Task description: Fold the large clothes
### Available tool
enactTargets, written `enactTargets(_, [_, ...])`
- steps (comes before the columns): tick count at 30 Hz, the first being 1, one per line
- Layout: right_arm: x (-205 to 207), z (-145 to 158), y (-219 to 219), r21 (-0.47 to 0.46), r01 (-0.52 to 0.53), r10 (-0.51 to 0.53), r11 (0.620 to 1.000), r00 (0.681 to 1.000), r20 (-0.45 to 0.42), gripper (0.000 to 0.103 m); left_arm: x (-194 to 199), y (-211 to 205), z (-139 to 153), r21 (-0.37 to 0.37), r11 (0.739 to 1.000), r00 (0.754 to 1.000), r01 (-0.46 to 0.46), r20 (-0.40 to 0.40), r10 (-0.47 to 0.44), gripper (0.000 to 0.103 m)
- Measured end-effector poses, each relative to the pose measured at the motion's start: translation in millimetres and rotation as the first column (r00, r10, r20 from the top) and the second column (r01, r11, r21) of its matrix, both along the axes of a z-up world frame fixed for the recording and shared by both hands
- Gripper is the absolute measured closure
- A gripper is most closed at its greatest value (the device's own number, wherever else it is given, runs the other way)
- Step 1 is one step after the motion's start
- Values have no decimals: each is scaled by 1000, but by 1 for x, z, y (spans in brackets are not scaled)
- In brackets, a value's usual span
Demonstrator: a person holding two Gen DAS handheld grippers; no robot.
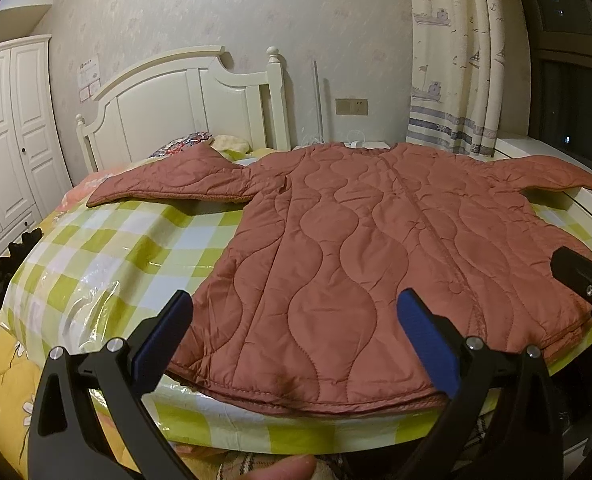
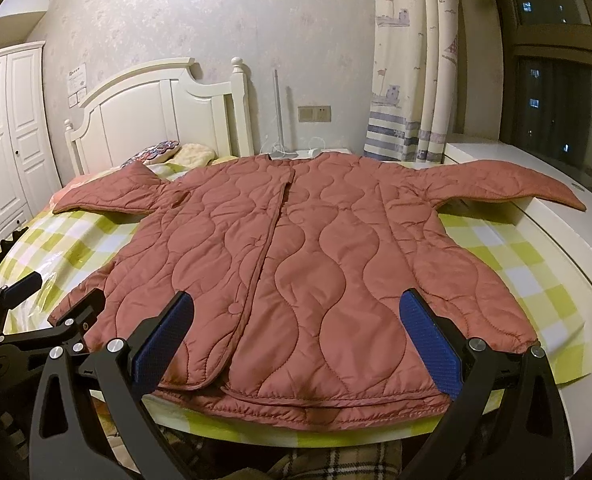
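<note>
Two grippers, both spread wide and holding nothing. Left wrist view: the left gripper (image 1: 293, 332) hangs over the near hem of the jacket (image 1: 360, 248), which lies flat on the checked cloth (image 1: 107, 256), sleeves out to both sides. Right wrist view: the right gripper (image 2: 296, 330) hangs likewise over the hem, the jacket's front opening ahead and left of it.

Checked surface (image 1: 107, 248) bare left of the jacket (image 1: 356, 264) and right of it, near hem clear before both wide-open tools, headboard (image 1: 183, 100) and curtain (image 1: 452, 80) closing the far side
</note>
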State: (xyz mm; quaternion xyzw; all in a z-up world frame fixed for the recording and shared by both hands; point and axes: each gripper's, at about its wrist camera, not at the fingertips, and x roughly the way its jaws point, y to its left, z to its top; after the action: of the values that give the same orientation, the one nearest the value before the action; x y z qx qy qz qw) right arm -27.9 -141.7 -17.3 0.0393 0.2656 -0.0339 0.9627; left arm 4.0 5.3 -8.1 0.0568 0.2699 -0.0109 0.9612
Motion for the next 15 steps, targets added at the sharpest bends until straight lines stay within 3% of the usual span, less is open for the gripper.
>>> enactTargets(15, [0,-1,0,6,-4,4,1000,1000,-6,5,-1,0,-2,0,1000,1000,-2,-2,2,2])
